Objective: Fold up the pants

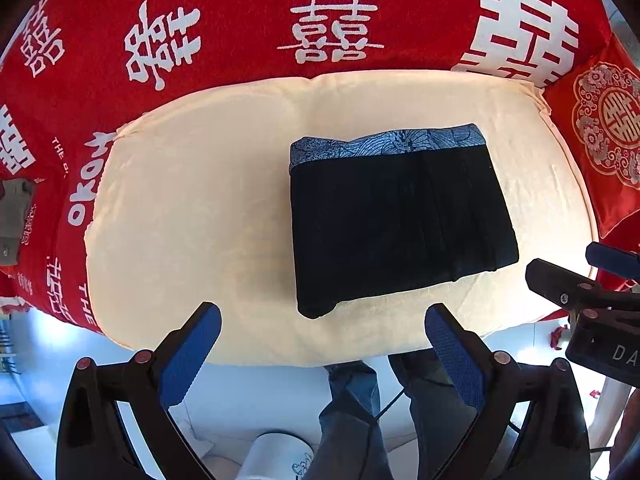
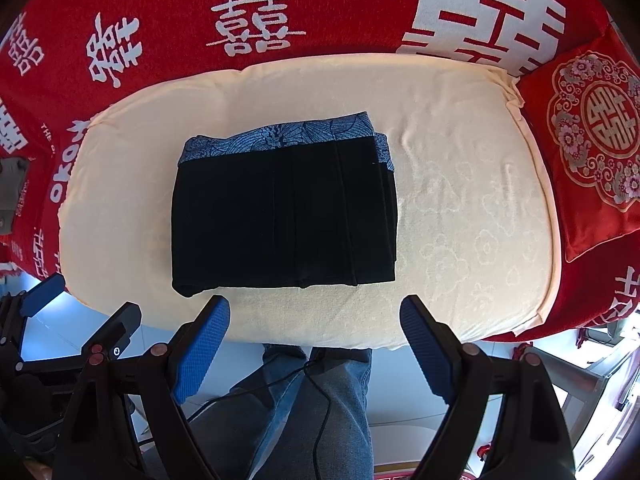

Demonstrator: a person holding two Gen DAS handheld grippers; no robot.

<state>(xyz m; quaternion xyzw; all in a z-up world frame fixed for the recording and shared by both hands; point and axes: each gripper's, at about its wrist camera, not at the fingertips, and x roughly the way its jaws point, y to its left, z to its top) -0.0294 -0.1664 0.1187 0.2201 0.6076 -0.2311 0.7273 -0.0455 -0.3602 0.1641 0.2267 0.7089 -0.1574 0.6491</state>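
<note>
The black pants lie folded into a compact rectangle on a cream cloth, their blue patterned waistband on the far side. My left gripper hangs open above the cloth's near edge, just short of the bundle, nothing between its blue pads. My right gripper is likewise open and empty, held above the near edge in front of the pants. Each gripper shows at the side of the other's view: the right one and the left one.
A red blanket with white characters covers the surface beyond the cream cloth. A red embroidered cushion lies at the right. A person's jeans-clad legs stand below the near edge on a pale floor.
</note>
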